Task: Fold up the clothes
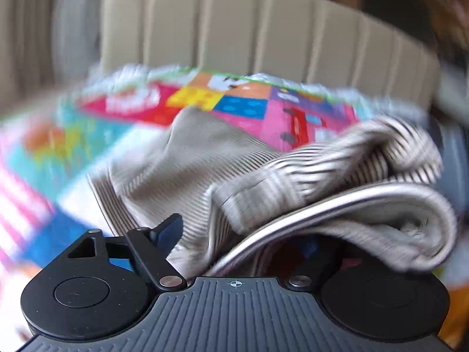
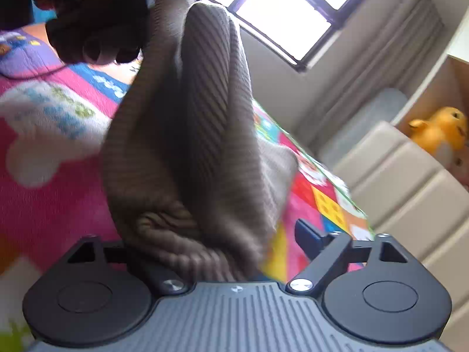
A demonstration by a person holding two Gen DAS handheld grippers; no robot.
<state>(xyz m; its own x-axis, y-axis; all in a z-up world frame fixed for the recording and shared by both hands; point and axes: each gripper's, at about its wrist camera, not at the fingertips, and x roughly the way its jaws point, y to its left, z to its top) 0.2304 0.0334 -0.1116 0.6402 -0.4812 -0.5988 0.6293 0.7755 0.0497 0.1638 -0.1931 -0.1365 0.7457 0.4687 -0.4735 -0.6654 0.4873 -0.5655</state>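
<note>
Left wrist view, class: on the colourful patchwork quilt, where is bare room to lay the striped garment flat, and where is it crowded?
Free: the colourful patchwork quilt between the beige ribbed striped garment and the beige padded headboard, and its blurred stretch left of the garment. Crowded: lower right, where cloth bunches over the left gripper.

A brightly patterned patchwork quilt [image 1: 246, 99] in pink, red, yellow and blue spreads ahead of the left tongs and, in the right wrist view, lies to the left of and beneath the right tongs. Beyond its far edge stands a beige padded headboard [image 1: 263, 29] with vertical channels. Ahead of the right tongs and above, a dark-framed window [image 2: 281, 14] glows with daylight, beige curtains [image 2: 381, 50] hanging beside it. To the far right, an orange plush toy [image 2: 439, 132] sits in a shelf [image 2: 457, 47] behind the headboard.
</note>
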